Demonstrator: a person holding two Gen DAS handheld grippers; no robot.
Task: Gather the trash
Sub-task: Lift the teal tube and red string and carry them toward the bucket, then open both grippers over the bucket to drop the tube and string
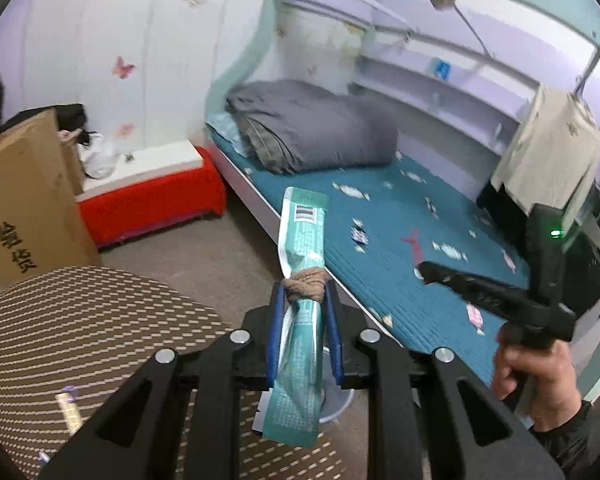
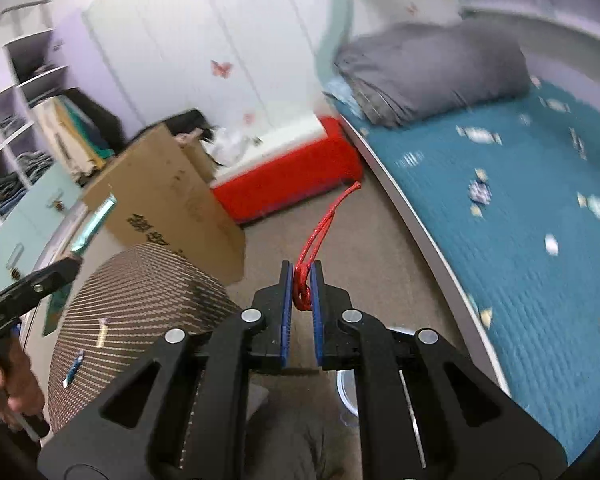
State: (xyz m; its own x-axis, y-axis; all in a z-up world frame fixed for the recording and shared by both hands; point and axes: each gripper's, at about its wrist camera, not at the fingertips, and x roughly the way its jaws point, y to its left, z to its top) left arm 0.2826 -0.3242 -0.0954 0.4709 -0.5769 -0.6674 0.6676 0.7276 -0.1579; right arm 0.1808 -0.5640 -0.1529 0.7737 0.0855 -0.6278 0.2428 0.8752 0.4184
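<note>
The left gripper point(image 1: 305, 300) is clamping its blue pads on a long teal plastic wrapper point(image 1: 300, 240) with a barcode near its top end; a wad of brown string point(image 1: 305, 284) is sitting wound around the wrapper right at the fingertips. The wrapper is sticking up past the jaws and hanging down below them, held in the air over the grey carpeted floor point(image 1: 220, 256).

The right gripper point(image 2: 302, 276) is pinching a thin red braided cord point(image 2: 320, 236) between its closed blue pads, the loose end of the cord trailing forward above the floor toward the red fabric-covered bench point(image 2: 284, 184).

A round stool with a brown and cream woven seat point(image 1: 80, 328) is standing just left of both grippers, with a few small scraps of wrapper point(image 2: 102, 334) lying on its top. A tall brown cardboard box point(image 1: 24, 208) is leaning beside the bench. A bed with a teal candy-print quilted cover point(image 1: 380, 240) is filling the right side, carrying a folded grey duvet point(image 1: 320, 132) at its head. A person's hand point(image 1: 540, 376) is gripping the handle of the right gripper in the left wrist view.
</note>
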